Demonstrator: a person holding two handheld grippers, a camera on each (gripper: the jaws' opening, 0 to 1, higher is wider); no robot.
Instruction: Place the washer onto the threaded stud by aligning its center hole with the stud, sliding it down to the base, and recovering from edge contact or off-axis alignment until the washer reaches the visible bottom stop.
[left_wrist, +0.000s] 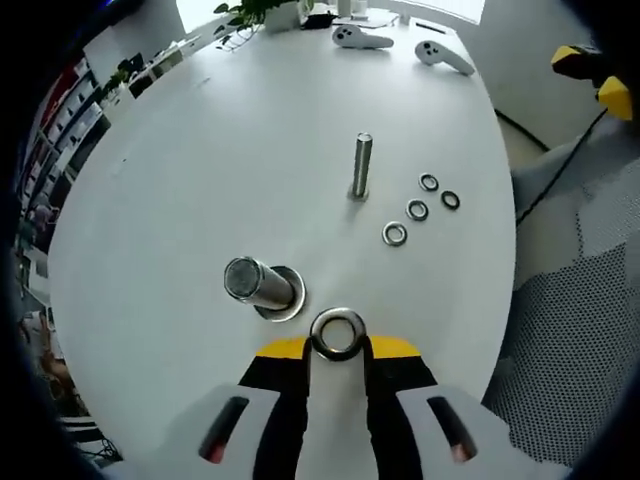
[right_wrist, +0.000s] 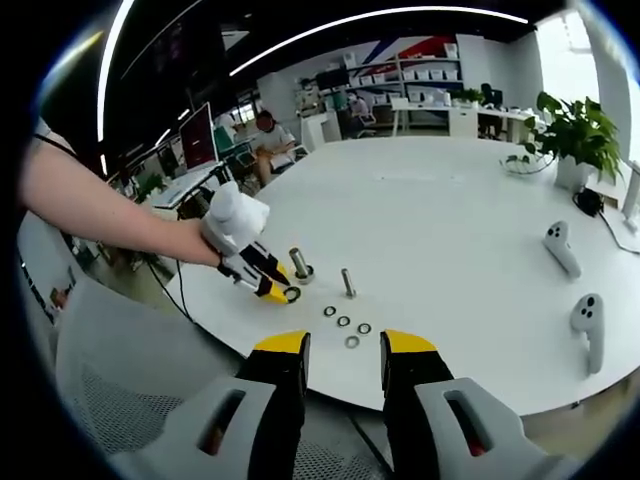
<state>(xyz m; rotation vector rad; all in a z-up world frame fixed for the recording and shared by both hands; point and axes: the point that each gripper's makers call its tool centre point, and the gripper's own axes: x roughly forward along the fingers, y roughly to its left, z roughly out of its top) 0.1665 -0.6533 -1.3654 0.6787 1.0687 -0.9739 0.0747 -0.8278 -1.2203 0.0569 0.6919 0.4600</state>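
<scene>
Table (left_wrist: 180, 180): it is carrying two studs and four spare washers.
Left gripper (left_wrist: 338, 350): its jaws are clenching the washer (left_wrist: 338, 334) by the rim, leaving the hole free for the stud.
Right gripper (right_wrist: 344, 350): it is hovering released, away from the work.
Stud (left_wrist: 262, 284): it is standing at 10 o'clock from the washer, just beside; alignment is not yet done.

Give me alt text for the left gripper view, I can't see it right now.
The left gripper holds a washer between its yellow-tipped fingers, just beside a thick stud standing on a white table. Farther off stand a thinner stud and four loose washers, with two white controllers at the far edge.
</scene>
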